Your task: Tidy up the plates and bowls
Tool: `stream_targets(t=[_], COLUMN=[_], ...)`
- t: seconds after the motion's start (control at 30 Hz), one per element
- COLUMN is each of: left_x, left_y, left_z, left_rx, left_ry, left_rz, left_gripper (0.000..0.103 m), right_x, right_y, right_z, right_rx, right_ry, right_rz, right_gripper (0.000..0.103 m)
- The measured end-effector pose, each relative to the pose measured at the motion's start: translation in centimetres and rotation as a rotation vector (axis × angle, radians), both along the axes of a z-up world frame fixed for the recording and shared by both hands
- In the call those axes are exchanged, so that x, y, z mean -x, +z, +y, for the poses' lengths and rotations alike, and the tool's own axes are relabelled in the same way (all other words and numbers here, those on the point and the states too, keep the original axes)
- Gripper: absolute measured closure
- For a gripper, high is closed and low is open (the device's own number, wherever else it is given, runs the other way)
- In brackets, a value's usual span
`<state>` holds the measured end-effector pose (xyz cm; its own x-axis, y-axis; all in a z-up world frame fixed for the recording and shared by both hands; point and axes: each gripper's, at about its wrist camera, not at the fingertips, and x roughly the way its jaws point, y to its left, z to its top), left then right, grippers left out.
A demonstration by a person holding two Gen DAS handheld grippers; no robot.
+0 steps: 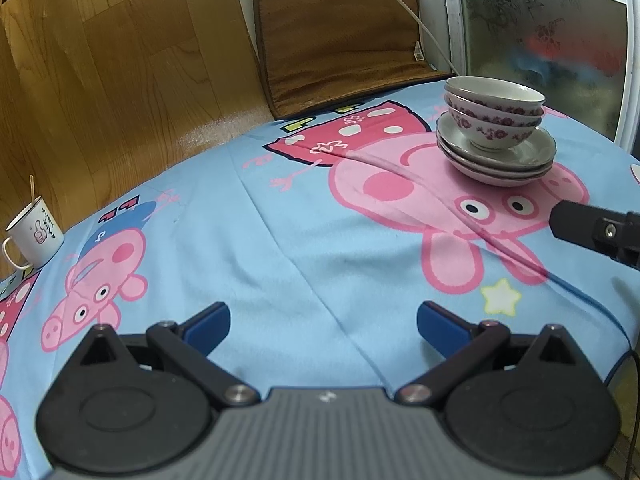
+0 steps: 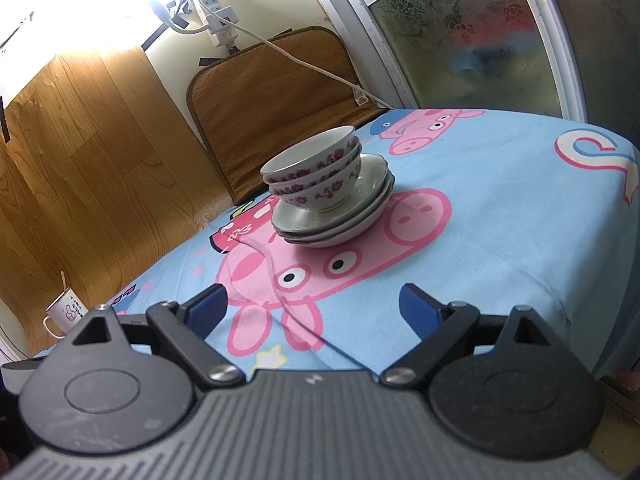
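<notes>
Three nested white bowls with purple flower bands stand on a stack of three white plates on the blue cartoon-pig tablecloth. My left gripper is open and empty, low over the cloth, well short and left of the stack. My right gripper is open and empty, facing the stack from some distance. One finger of the right gripper shows at the right edge of the left wrist view.
A white enamel mug with a stick in it stands at the table's far left edge. A brown cushion leans on the wall behind. A wood-pattern panel and a frosted glass door border the table.
</notes>
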<state>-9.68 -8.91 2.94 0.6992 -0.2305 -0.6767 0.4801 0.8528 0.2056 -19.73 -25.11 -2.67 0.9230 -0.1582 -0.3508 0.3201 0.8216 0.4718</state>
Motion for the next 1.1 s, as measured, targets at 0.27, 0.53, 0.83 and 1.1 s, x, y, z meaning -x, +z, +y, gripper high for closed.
stream_targets(t=[0.27,0.53,0.83,1.1], left_x=[0.05,0.18,0.3,0.35], left_y=[0.02,0.0,-0.06,0.04], left_z=[0.04,-0.11,-0.24,-0.33], left_rx=[-0.003,-0.007,-0.011,-0.014], left_ry=[-0.003,-0.008,-0.011,-0.015], left_rz=[0.0,0.0,-0.001,-0.002], left_gripper=[0.0,0.0,0.0,0.0], right_x=[-0.01,-0.03,-0.06,0.09], right_y=[-0.03,-0.05,-0.03,-0.1], right_z=[0.0,-0.03,-0.08,0.1], right_rx=[-0.001,-0.001,-0.001,0.001], right_ry=[-0.001,0.0,-0.001,-0.001], right_rz=[0.0,0.001,0.001,-0.002], right_gripper=[0.008,0.008,0.008,0.008])
